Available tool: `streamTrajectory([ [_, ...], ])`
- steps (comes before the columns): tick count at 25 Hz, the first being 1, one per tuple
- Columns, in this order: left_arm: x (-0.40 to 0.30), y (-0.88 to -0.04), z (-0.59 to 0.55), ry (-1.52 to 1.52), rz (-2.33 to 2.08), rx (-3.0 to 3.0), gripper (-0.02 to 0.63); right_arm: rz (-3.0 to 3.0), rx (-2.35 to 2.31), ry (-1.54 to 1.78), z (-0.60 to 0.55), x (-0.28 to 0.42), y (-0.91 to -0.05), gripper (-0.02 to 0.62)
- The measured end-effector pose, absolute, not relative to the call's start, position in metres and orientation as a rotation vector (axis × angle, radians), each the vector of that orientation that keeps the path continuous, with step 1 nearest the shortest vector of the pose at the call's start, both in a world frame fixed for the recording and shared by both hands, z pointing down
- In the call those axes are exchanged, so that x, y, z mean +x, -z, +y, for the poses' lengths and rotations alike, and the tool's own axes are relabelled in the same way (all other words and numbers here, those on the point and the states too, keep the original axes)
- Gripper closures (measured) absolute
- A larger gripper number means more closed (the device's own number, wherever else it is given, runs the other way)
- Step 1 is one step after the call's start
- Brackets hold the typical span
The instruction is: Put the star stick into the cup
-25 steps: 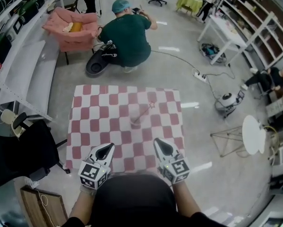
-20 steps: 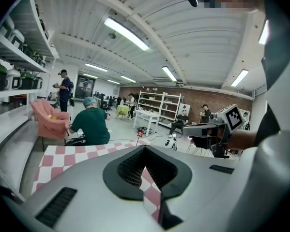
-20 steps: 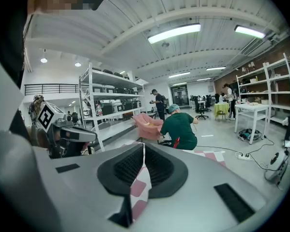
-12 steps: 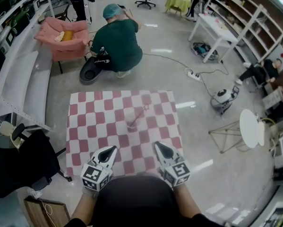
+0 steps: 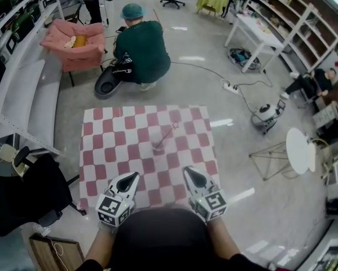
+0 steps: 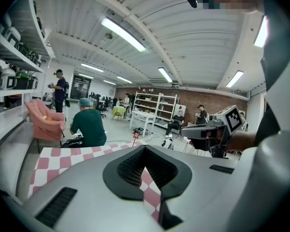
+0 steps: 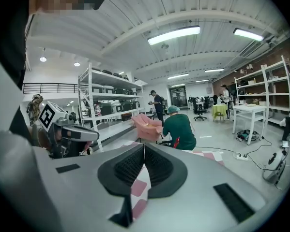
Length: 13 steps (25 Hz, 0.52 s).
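Note:
A red-and-white checked table (image 5: 106,151) lies below me. Near its middle a thin stick leans up to the right, with a red star (image 5: 175,125) at its top. Its lower end rests at a small clear cup (image 5: 158,148), too small to tell more. The star (image 6: 134,135) also shows in the left gripper view, and a red tip (image 7: 176,140) in the right gripper view. My left gripper (image 5: 133,175) and right gripper (image 5: 187,170) hover at the table's near edge, well short of the cup. The left is shut and empty. The right's jaws are closing the last bit onto nothing.
A person in green (image 5: 140,49) crouches on the floor beyond the table, beside a pink armchair (image 5: 73,41). A black chair (image 5: 27,179) stands at the table's left. To the right are a wire stand (image 5: 270,162), a round white table (image 5: 301,154) and a cable with a power strip (image 5: 228,86).
The head view shifted a little a second ago, so the table sits slightly higher in the picture. The crouching person lowered his arms. Both grippers keep their place.

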State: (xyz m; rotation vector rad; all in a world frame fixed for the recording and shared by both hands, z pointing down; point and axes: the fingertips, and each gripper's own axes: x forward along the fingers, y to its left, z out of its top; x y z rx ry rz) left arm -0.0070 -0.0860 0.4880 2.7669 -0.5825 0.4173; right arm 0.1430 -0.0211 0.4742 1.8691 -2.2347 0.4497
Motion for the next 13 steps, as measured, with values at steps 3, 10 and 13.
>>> streamTrajectory([
  [3,-0.0079,-0.4866,-0.0864,-0.408,-0.580,2.768,0.566,-2.231,1.871,-0.454,-0.0212,0.1422,-0.4742,0.576],
  [10,-0.0112,-0.4845,-0.0834,-0.396,-0.569,2.763,0.566,-2.231,1.875,-0.446,-0.0214,0.1397,-0.4702,0.577],
  [13,-0.0140,-0.4852,-0.0832,-0.385,-0.562,2.754,0.566,-2.232,1.873,-0.445,-0.0223,0.1357,-0.4715,0.576],
])
